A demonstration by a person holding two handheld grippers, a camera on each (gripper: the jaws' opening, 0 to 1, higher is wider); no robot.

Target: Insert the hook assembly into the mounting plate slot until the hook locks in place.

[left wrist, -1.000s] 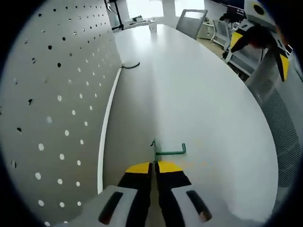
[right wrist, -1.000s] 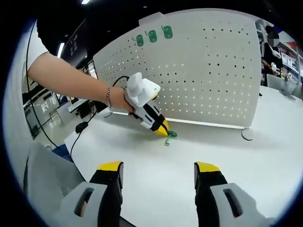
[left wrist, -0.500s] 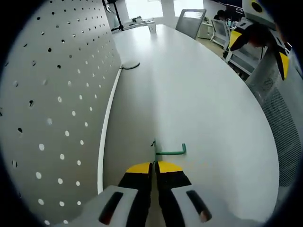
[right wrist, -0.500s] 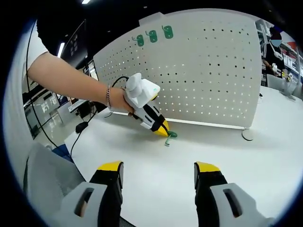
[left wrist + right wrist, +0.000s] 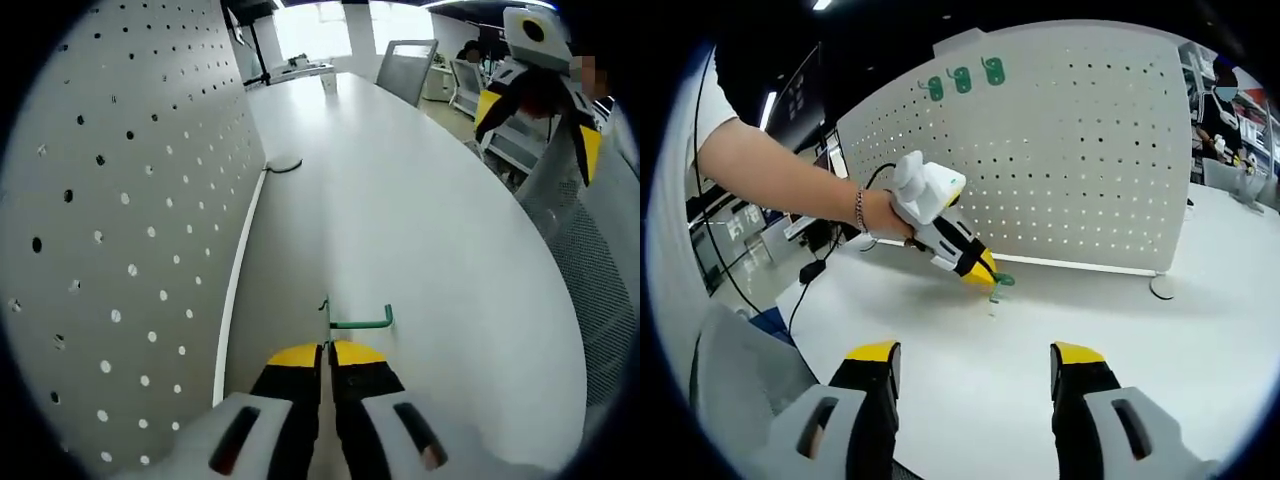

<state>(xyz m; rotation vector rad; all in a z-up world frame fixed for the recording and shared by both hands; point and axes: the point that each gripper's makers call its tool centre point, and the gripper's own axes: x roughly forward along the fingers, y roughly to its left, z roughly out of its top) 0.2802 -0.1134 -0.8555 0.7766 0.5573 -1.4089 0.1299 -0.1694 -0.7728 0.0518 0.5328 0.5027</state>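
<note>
While no label or writing can be read anywhere, the left gripper view has the white pegboard (image 5: 120,230) at left and the left gripper (image 5: 326,352) jaws pressed together on the stem of the green hook (image 5: 360,322), above the white table (image 5: 430,230). In the right gripper view a hand (image 5: 875,212) reaches in from the left, angling that gripper downward, the hook just above the tabletop near the board's foot. Three green hooks (image 5: 962,79) hang high on the pegboard; the right gripper (image 5: 975,362) jaws stand spread, holding nothing.
</note>
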